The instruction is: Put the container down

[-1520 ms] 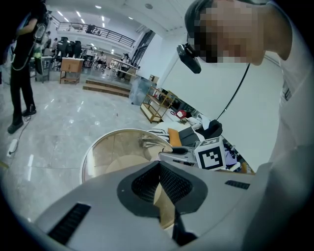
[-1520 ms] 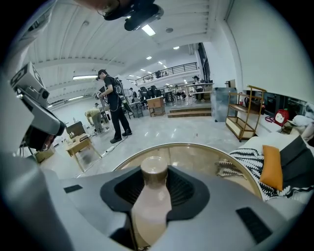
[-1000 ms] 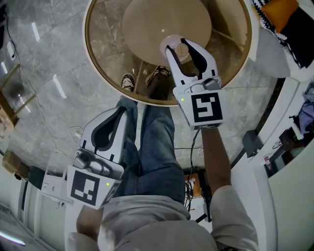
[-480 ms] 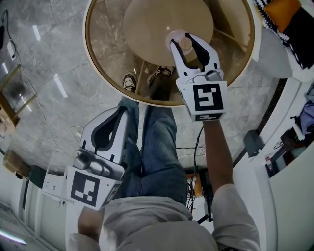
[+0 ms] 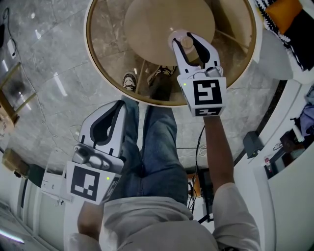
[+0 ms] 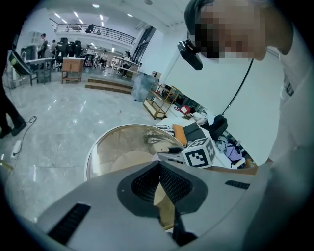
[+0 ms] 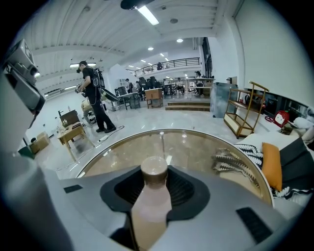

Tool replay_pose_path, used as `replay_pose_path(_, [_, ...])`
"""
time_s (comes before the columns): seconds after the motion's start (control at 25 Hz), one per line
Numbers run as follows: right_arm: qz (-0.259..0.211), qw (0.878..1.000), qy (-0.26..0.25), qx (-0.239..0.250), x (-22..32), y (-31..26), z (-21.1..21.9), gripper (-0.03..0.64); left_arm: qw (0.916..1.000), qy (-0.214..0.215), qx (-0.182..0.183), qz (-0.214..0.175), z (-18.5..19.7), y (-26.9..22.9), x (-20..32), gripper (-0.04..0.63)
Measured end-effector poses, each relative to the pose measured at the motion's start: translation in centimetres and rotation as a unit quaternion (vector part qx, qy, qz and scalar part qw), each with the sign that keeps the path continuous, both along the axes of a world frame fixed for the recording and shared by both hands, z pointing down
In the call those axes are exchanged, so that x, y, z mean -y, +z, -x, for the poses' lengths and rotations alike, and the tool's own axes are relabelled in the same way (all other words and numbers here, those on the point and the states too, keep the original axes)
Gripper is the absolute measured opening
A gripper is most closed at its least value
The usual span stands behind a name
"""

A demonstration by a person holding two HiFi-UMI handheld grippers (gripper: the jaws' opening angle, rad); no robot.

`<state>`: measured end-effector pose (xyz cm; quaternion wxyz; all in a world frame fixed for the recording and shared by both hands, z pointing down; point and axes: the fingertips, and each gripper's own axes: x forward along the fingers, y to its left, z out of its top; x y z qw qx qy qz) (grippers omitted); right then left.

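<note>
My right gripper (image 5: 188, 43) is shut on the container (image 5: 183, 42), a pale pinkish bottle with a brown cap. It is held out over the round glass table (image 5: 98, 68) with a gold rim. In the right gripper view the container (image 7: 151, 201) stands between the dark pads (image 7: 184, 188), cap toward the table (image 7: 196, 147). My left gripper (image 5: 117, 110) hangs low over the person's jeans (image 5: 157, 147), shut with nothing in it. In the left gripper view its jaws (image 6: 158, 166) meet at the tip, and the right gripper's marker cube (image 6: 198, 153) shows beyond.
A tan round base (image 5: 157, 24) shows under the glass, along with the person's shoes (image 5: 128, 81). A sofa with a striped throw and orange cushion (image 5: 279, 12) stands at the table's right. Cables (image 5: 196, 186) lie on the floor. People (image 7: 93, 93) stand far off.
My right gripper with the container has moved a little further out over the table and to the right. My left gripper has shifted slightly.
</note>
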<state>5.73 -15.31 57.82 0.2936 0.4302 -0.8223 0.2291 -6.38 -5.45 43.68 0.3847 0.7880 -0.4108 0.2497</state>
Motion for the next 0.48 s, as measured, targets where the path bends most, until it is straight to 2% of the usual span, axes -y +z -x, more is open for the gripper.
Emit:
replay_pose_path(0.12, [0.003,1.000,-0.001,-0.003,-0.08,0.31,0.13,0.147,1.0000,-0.003,-0.006,-0.004,-0.17,0.18,-0.02,0.017])
replay_pose_path(0.48, [-0.004,1.000,-0.004,-0.015,-0.06,0.66,0.59,0.149,0.9999,-0.002,0.009,0.013,0.17,1.04,-0.74,0.017])
